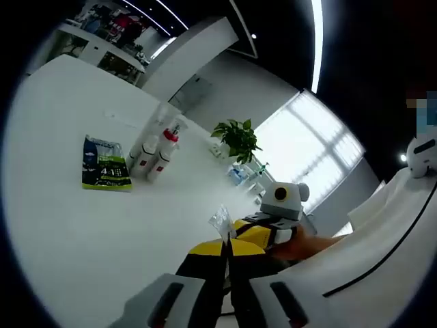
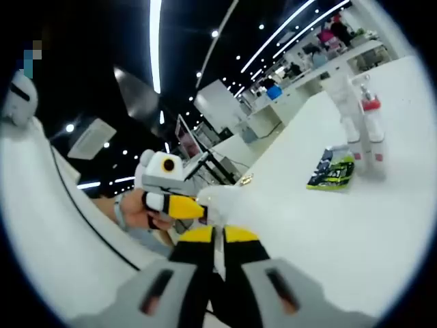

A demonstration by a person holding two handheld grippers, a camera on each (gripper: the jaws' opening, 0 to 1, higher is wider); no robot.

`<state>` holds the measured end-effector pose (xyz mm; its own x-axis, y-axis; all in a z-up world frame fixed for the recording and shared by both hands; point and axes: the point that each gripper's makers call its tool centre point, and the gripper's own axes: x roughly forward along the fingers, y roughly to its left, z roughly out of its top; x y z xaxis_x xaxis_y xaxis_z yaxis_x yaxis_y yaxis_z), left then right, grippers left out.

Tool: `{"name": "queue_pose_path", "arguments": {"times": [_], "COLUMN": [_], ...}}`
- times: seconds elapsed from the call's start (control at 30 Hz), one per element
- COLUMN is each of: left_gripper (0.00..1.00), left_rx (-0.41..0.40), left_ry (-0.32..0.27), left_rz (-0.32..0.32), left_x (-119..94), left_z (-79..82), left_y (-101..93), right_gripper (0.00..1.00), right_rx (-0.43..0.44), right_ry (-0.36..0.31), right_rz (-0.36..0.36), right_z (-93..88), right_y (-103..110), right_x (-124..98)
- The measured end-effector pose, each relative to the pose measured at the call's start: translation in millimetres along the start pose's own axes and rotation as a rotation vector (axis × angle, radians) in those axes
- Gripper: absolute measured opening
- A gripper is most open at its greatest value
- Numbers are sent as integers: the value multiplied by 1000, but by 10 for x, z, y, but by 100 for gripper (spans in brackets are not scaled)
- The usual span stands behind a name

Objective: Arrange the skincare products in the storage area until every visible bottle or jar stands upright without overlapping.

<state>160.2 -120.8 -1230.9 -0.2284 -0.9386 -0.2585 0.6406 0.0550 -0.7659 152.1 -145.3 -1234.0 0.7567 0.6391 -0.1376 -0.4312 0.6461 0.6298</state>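
Observation:
Three skincare bottles [image 1: 156, 152] stand close together on the white table [image 1: 102, 232]: white ones, one with a red cap, and a taller clear one. The same bottles [image 2: 362, 119] are far right in the right gripper view. A green and blue packet [image 1: 106, 171] lies flat beside them, and that packet [image 2: 332, 167] is also visible from the right side. My left gripper [image 1: 225, 247] is shut on a small clear plastic piece [image 1: 222, 222]. My right gripper [image 2: 218, 236] meets it tip to tip, shut on the same plastic piece [image 2: 223, 197]. Both grippers are well short of the bottles.
A potted plant [image 1: 237, 140] and small items stand at the table's far edge. A hand [image 2: 133, 212] holds the left gripper. A curved white counter [image 1: 382, 232] runs along the near side. Open tabletop lies between the grippers and the bottles.

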Motion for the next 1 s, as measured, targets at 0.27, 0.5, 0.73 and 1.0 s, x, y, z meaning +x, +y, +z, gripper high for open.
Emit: {"name": "queue_pose_path", "arguments": {"times": [0.27,0.5,0.73,1.0], "left_gripper": [0,0,0,0], "left_rx": [-25,-86,-147,-153], "left_ry": [50,41,-21,-66], "left_rz": [-130,-46,-57,-45], "left_x": [-34,-59,-123,-193], "left_z": [-133,-196,-100,-17], "left_y": [-241,-105,-110,-117], "right_gripper": [13,0,2,1], "right_rx": [167,48,28,32], "right_ry": [-143,-71,-102,-83], "right_rz": [113,115,136,149], "right_z": [187,75,184,230], "right_y": [130,203,280,307], "right_x": [8,67,118,231]}}
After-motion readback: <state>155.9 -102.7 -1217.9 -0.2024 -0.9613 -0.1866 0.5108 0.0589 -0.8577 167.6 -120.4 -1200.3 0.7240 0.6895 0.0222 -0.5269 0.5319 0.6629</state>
